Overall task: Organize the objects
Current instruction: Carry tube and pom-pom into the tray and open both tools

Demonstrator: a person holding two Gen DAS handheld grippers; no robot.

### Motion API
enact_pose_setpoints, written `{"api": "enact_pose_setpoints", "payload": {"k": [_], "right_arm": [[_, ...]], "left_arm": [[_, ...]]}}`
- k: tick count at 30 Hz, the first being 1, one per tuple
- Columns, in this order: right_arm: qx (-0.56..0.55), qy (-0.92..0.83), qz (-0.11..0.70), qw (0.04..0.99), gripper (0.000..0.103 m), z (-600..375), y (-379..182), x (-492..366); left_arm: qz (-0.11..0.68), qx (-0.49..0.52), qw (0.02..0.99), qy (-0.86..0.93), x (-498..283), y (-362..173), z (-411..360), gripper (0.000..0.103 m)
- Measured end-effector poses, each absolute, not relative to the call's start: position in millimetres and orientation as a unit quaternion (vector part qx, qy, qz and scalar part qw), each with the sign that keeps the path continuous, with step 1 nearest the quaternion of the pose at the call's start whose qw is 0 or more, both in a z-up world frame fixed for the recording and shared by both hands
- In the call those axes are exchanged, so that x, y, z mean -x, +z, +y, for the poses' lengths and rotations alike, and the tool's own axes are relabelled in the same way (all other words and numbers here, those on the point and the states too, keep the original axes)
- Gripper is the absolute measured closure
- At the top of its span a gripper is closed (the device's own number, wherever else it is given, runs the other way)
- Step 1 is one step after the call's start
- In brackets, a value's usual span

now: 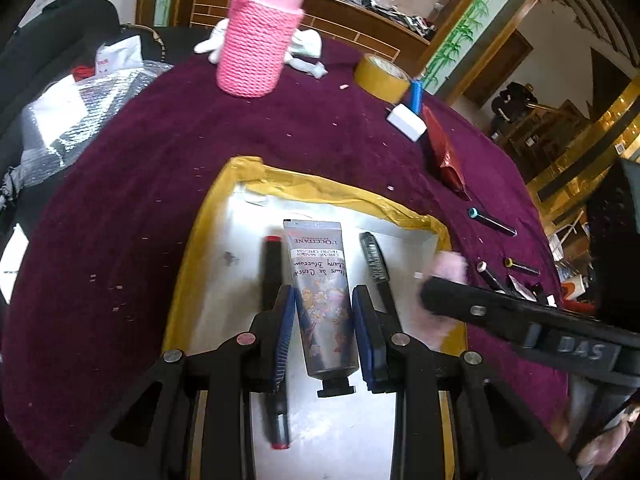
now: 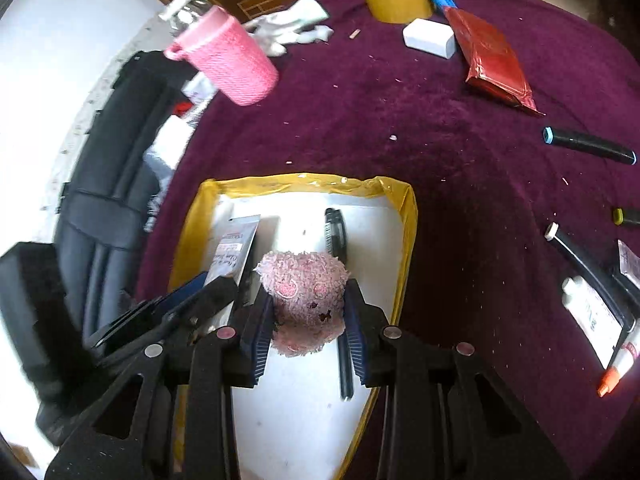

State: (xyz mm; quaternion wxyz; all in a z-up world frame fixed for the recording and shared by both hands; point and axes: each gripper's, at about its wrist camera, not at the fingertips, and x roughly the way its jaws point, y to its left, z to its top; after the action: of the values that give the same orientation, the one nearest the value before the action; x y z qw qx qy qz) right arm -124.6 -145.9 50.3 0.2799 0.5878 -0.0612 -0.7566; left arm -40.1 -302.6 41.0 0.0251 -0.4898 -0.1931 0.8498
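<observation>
My left tool (image 1: 323, 332) is clamped on a hand cream tube (image 1: 320, 292), its blue pads pressed to the tube's two sides with the black cap end nearest the camera and the crimped end pointing away; the tube hangs over the white floor of a shallow tray (image 1: 240, 256) whose rim is wrapped in yellow tape. My right tool (image 2: 306, 334) is closed on a pink plush toy (image 2: 306, 300), the fuzzy body bulging out between the pads, and it too is over the tray, on the right side beside the left tool. Inside the tray I can see a black marker with red ends (image 1: 272, 276) lying just left of the tube, and a black pen (image 1: 374, 258) lying just right of it; in the right wrist view that pen runs under the plush toy. The tray sits on a worktop (image 1: 160, 160) covered in dark purple cloth. Farther back on the cloth stands a jar in a pink knitted sleeve (image 1: 256, 44), with a white glove (image 2: 292, 24) behind it, and to the right a roll of tan tape (image 1: 382, 76), a blue cylinder (image 1: 416, 94), a white block (image 1: 406, 122) and a red foil packet (image 2: 496, 64). Several black markers (image 2: 588, 146) and a white tube with an orange tip (image 2: 600, 320) lie scattered on the cloth right of the tray.
</observation>
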Motion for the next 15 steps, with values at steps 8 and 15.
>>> {"api": "enact_pose_setpoints", "payload": {"k": [8, 15], "right_arm": [[-0.59, -0.762, -0.04, 0.266, 0.072, -162, 43, 132], [-0.608, -0.748, -0.041, 0.261, 0.068, -174, 31, 140]], "left_arm": [[-0.226, 0.512, 0.025, 0.828, 46, 18, -309, 0.077], [-0.24, 0.484, 0.037, 0.841, 28, 48, -319, 0.059]]}}
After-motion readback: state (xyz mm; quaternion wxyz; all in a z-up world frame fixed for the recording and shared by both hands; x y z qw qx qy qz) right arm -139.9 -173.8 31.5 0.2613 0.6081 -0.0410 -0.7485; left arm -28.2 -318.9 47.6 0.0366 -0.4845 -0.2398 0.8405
